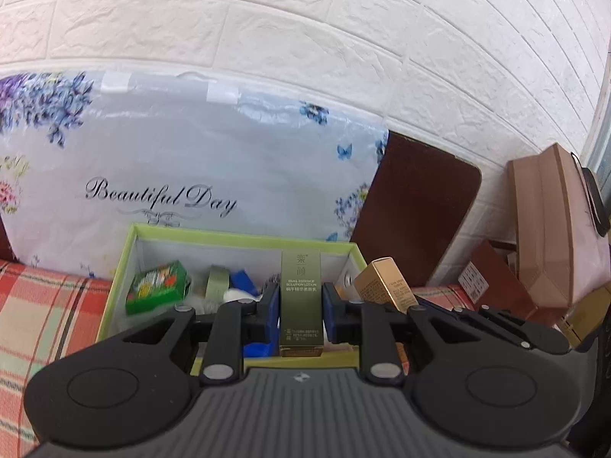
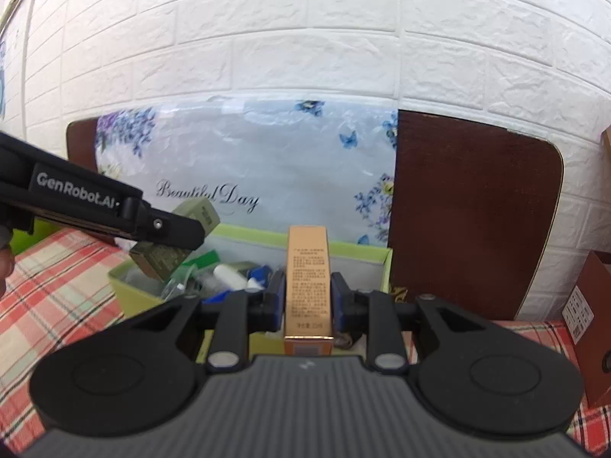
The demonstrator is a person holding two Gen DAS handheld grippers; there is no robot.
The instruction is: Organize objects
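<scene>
My left gripper [image 1: 300, 307] is shut on an olive-green lotion box [image 1: 300, 297], held upright over the green-rimmed storage box [image 1: 244, 237]. My right gripper [image 2: 307, 297] is shut on a gold carton [image 2: 307, 286], upright over the same storage box [image 2: 359, 252]. The gold carton also shows in the left wrist view [image 1: 385, 284], at the storage box's right edge. In the right wrist view the left gripper [image 2: 152, 225] reaches in from the left with the olive box [image 2: 198, 212] above the storage box. Inside lie a green packet [image 1: 156, 286], a tape roll [image 1: 217, 280] and blue and white items.
The storage box sits on a red plaid cloth [image 1: 42, 313]. Behind it a floral "Beautiful Day" bag [image 1: 191, 168] and a dark brown board [image 2: 469, 213] lean on the white brick wall. Brown cartons and a paper bag [image 1: 553, 229] stand at the right.
</scene>
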